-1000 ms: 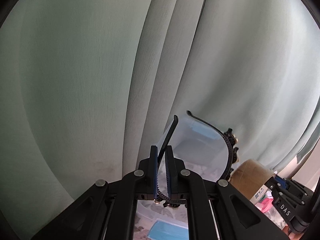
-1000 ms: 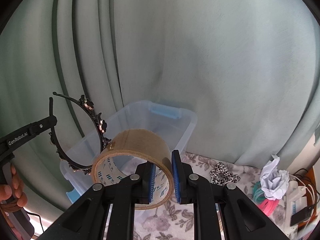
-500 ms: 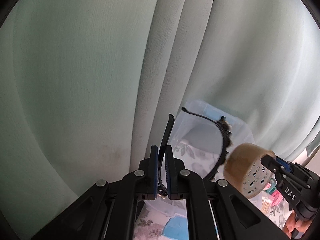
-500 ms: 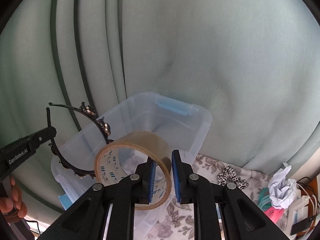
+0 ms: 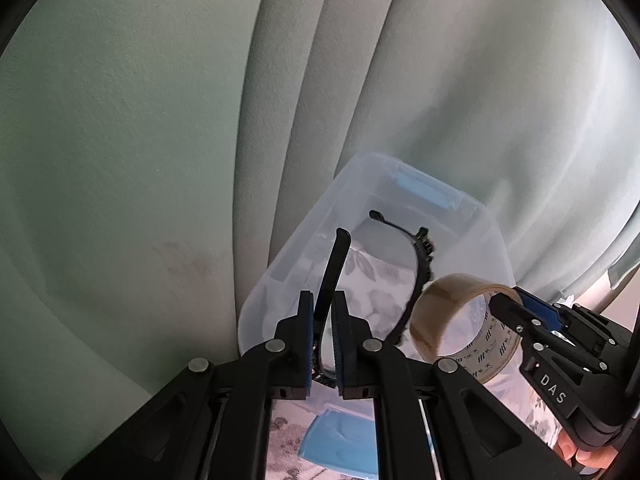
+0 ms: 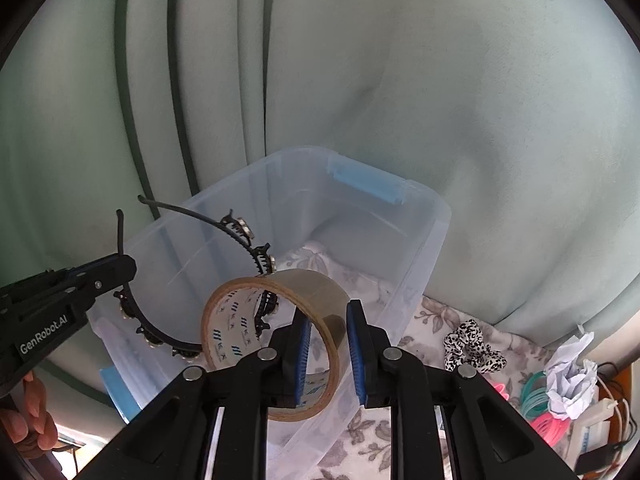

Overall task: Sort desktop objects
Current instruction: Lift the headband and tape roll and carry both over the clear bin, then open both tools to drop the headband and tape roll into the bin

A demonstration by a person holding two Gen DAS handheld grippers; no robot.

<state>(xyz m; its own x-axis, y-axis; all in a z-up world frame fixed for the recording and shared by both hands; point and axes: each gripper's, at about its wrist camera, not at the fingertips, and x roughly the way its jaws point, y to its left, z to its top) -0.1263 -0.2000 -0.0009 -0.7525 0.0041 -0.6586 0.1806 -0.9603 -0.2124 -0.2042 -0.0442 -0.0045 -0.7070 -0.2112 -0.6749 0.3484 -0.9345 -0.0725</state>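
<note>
A black headband (image 5: pixel 334 264) with small ornaments is pinched at one end by my left gripper (image 5: pixel 324 308), which is shut on it. Its arc (image 6: pixel 240 228) hangs over the clear plastic bin (image 6: pixel 436 216). My right gripper (image 6: pixel 327 320) is shut on the wall of a brown tape roll (image 6: pixel 248 320), which is held above the bin's near side. In the left wrist view the tape roll (image 5: pixel 452 300) sits just right of the headband, over the bin (image 5: pixel 360 168). Only the floral cloth shows through the bin's floor.
Pale green curtain (image 6: pixel 440 80) hangs right behind the bin. On the floral tablecloth to the right lie a spotted scrunchie (image 6: pixel 472 344), crumpled paper (image 6: pixel 572 376), and pink and teal hair ties (image 6: pixel 536 400). A hand (image 6: pixel 32 420) grips the left tool.
Both grippers have tipped downward and moved over the bin. The headband and the tape roll now hang lower over its opening, closer to each other.
</note>
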